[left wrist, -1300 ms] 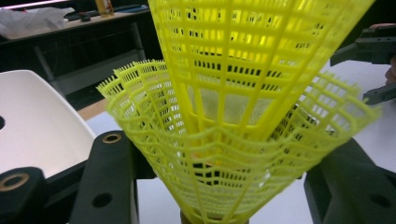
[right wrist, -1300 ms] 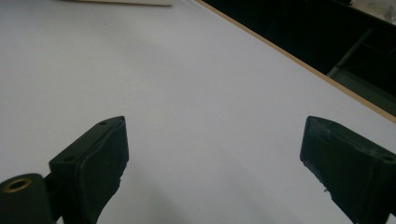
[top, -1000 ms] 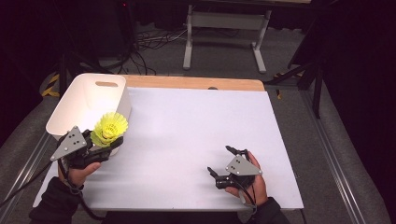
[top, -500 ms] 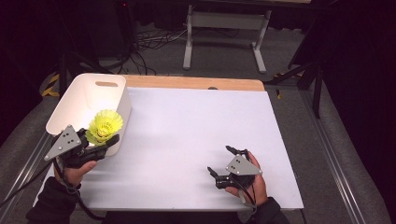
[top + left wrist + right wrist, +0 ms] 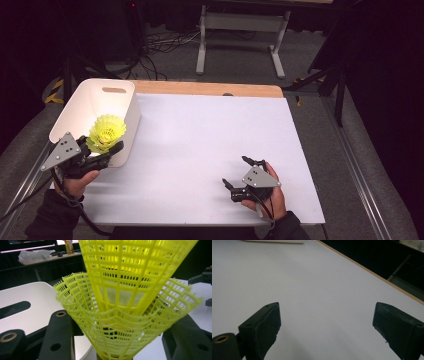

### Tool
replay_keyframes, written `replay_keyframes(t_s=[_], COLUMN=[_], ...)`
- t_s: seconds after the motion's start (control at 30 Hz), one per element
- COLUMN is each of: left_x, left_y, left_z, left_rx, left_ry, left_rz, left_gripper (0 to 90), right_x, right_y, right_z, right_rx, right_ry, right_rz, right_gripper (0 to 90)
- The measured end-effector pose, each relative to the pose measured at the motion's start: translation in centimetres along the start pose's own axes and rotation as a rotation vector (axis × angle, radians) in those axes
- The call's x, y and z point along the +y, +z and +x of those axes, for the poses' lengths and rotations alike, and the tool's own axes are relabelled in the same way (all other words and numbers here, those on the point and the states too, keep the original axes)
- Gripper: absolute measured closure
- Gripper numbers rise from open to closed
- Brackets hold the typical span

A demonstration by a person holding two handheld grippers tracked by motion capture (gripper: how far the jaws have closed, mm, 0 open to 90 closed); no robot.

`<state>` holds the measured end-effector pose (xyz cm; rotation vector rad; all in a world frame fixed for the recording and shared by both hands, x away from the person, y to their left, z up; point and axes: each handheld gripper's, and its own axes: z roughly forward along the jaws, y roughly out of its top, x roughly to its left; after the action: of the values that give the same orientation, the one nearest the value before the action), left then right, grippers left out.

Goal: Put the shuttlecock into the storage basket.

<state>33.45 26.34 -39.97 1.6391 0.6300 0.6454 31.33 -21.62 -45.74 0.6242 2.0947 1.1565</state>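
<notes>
The bright yellow plastic shuttlecocks, two of them pushed one inside the other, are up in the air, just over the near right corner of the white plastic bin with a handle slot in its far wall. The left gripper has its black jaws pressed on the narrow bottom end of the shuttlecocks, so it is gripping them. In the left gripper view the yellow net skirts open upward and wide, and the bin's white rim sits behind them on the left. The bin stands at the far left corner of the white table top, and its near wall is close to the left edge.

The right gripper rests low near the near edge, toward the right side, well apart from the bin. Its jaws are open wide with nothing between them, as the right gripper view shows over bare white surface.

Between the two grippers the middle of the surface is wide and bare. A thin wooden strip runs along the far edge. Past that edge the floor has a grey metal frame stand and dark cables.
</notes>
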Motion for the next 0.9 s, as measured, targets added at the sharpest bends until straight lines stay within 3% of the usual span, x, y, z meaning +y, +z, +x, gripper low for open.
replay_keyframes(t_s=[0.9], left_x=[2.3], left_y=[-0.4], left_z=[1.7], left_rx=[0.031], left_ry=[-0.017], left_rz=[0.0], left_gripper=[47.8], right_x=[-0.2], right_y=[0.0], right_z=[-0.4], right_rx=[-0.003], right_ry=[0.023], right_rz=[0.004], right_gripper=[8.9])
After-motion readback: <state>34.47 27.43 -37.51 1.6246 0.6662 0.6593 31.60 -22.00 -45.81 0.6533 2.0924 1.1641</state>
